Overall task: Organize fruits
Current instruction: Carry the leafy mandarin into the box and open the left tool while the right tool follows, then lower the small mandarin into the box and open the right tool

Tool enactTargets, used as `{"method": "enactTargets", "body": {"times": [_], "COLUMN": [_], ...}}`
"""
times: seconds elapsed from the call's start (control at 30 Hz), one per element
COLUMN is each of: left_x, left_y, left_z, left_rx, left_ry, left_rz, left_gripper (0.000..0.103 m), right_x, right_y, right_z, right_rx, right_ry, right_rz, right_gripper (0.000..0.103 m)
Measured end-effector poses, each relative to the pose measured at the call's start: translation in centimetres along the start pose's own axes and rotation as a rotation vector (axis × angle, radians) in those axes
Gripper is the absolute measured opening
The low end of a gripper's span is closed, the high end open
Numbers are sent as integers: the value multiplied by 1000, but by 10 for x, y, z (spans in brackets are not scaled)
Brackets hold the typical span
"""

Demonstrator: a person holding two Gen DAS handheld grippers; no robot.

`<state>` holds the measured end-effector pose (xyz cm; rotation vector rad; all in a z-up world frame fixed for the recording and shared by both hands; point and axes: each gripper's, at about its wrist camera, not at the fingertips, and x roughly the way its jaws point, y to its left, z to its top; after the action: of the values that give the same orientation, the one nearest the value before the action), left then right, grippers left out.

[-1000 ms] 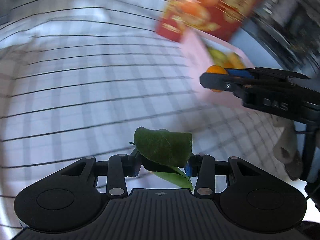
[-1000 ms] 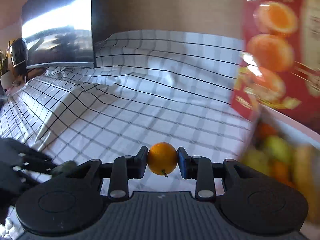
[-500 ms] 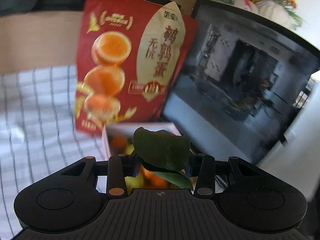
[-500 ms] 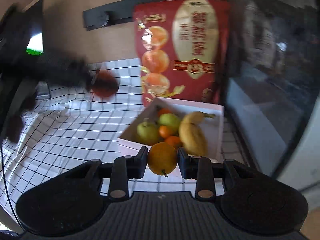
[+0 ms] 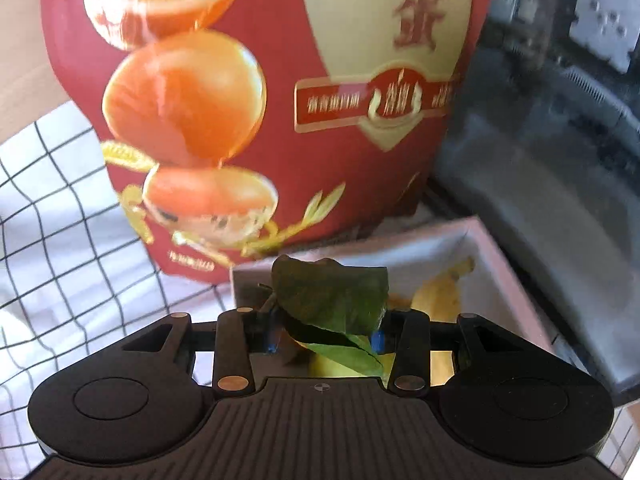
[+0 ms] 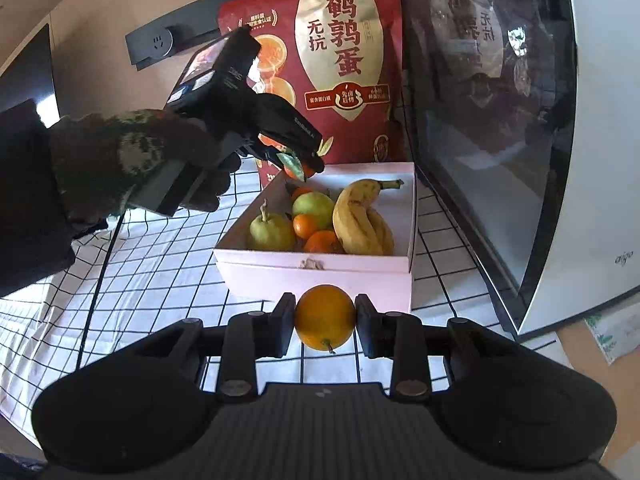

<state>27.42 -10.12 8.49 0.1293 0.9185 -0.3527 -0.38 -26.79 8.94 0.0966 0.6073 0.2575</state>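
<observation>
While both grippers carry fruit toward the white box (image 6: 320, 266), each pair of jaws is closed on its load. The right gripper (image 6: 325, 318) clamps a small orange (image 6: 324, 316) across its widest part, stem stub pointing down, just short of the box's near wall. The left gripper (image 6: 308, 168) holds a leafy mandarin (image 6: 298, 171) over the box's far left corner; in its own view, green leaves (image 5: 332, 300) hide most of that fruit, so the exact pad contact cannot be confirmed there.

Handling judgement: both fruits appear light, round and firm-skinned, yet likely to bruise under excess pressure. A round fruit can roll once released, so lower it close to the box floor before opening. Grip across the widest part, as now; leaves and stem give no secure hold.

Box contents: two green pears (image 6: 272, 230), a banana bunch (image 6: 362, 220) along the right side, and several small oranges (image 6: 306, 226) in the middle. Free floor shows mainly along the far wall and the far right corner.

Obstructions: a red pouch (image 6: 348, 60) stands directly behind the box, and an appliance with a dark glass door (image 6: 500, 120) stands close on the right. The gloved hand (image 6: 132, 160) and left gripper occupy the space above the far left corner, so the right gripper should enter from the near edge.
</observation>
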Motion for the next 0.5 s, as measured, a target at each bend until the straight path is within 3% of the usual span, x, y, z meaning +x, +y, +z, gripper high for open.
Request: {"method": "enactTargets", "body": {"times": [0.1,0.2,0.5], "left_x": [1,-10,-39], "left_y": [2,7,37], "left_z": [-9,-14,-3], "left_rx": [23,22,-95], "left_ry": [21,-31,-155], "left_rz": [-12,-17,-78], "left_gripper": [46,49,46], "right_x": [2,10,31], "right_y": [-1,-4,16], "right_z": [-4,-4,4], "right_rx": [-10,-6,-84], "right_ry": [7,24,58], "right_rz": [-5,-9,35], "right_gripper": [31,31,31]}}
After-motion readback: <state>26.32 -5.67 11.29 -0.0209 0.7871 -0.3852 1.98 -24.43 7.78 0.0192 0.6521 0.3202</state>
